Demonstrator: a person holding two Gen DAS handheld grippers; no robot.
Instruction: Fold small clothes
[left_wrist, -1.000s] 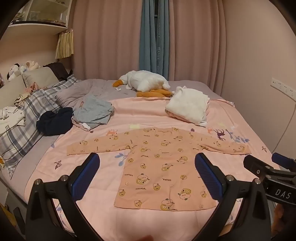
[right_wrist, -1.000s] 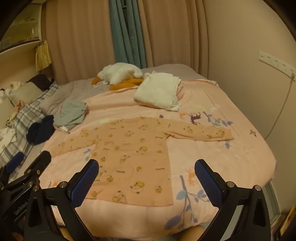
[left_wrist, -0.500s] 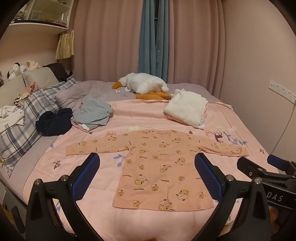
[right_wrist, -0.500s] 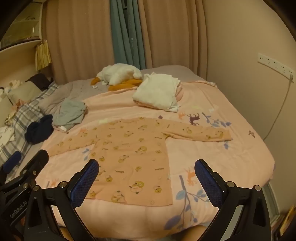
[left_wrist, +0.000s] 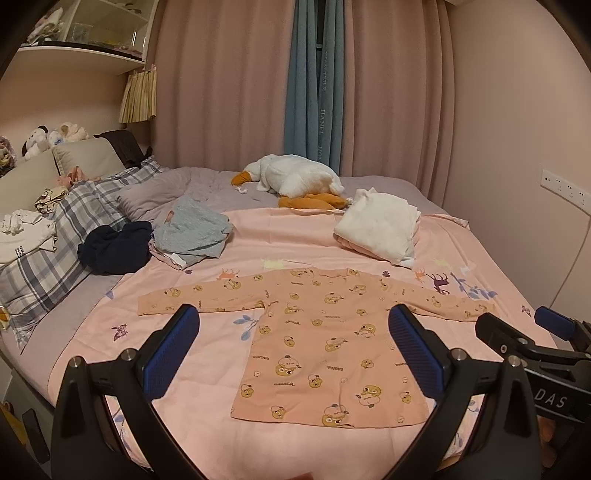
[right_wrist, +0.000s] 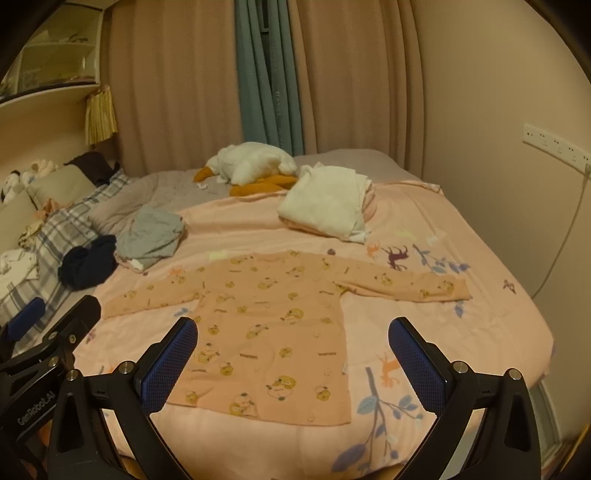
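A: Both grippers backed off slightly since earlier frames; shirt sits lower in view.
B: Jaws?
A: Left gripper and right gripper wide apart, empty, ribbed blue pads.
B: Shirt?
A: Peach printed long-sleeve shirt flat, sleeves spread, on pink bedsheet. Folded white stack beyond.

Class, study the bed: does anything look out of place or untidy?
The peach top lies flat with sleeves spread, ready to fold. Untidy: a grey garment and a dark one lie crumpled near the plaid bedding. Both tongs are open and empty.
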